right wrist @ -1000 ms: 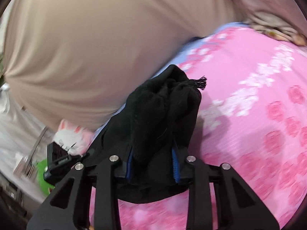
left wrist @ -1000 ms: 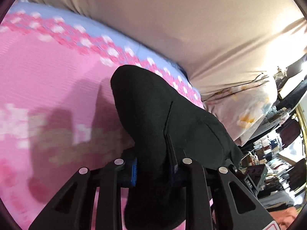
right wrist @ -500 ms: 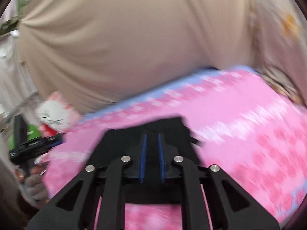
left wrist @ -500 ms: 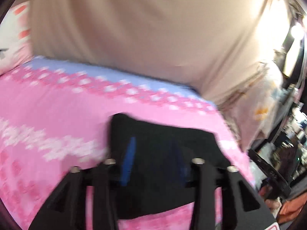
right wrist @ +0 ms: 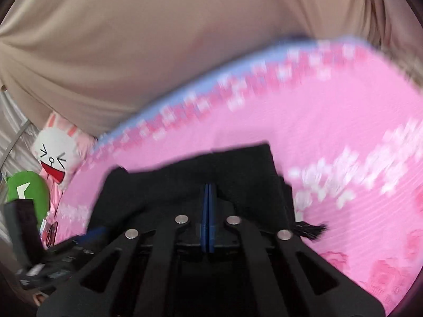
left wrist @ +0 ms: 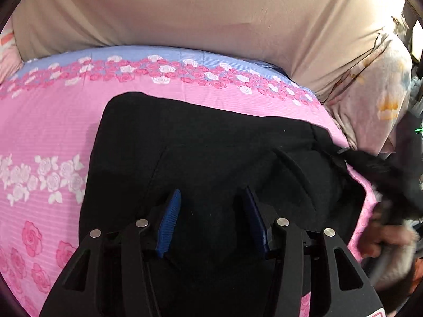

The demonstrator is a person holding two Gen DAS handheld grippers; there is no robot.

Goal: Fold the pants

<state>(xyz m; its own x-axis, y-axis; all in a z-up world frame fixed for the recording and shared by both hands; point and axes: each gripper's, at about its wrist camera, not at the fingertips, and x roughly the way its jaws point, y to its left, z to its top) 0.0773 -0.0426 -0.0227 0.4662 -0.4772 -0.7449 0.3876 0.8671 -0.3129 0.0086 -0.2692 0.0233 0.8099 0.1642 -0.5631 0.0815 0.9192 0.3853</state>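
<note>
The black pants (left wrist: 211, 145) lie folded in a flat block on the pink flowered bed sheet (left wrist: 53, 121). My left gripper (left wrist: 212, 192) hovers over their near part. Its jaws are opening, the blue pads (left wrist: 169, 222) stand apart and press on nothing, with cloth only beneath them. In the right wrist view my right gripper (right wrist: 208, 187) is shut, pad against pad, with nothing between. It sits just above the near edge of the pants (right wrist: 238, 169). A drawstring tassel (right wrist: 309, 229) sticks out on the right.
A beige cloth (left wrist: 211, 8) hangs along the bed's far side. A flowered pillow (left wrist: 370, 92) lies at the right end. A bunny cushion (right wrist: 56, 155) and a green cushion (right wrist: 26, 187) lie at the left end. A person's hand (left wrist: 383, 237) is at the right.
Both grippers held bunched pants a second ago. The pants now lie flat on the sheet, the left jaws have opened off them, and the right jaws have let go and closed empty.
</note>
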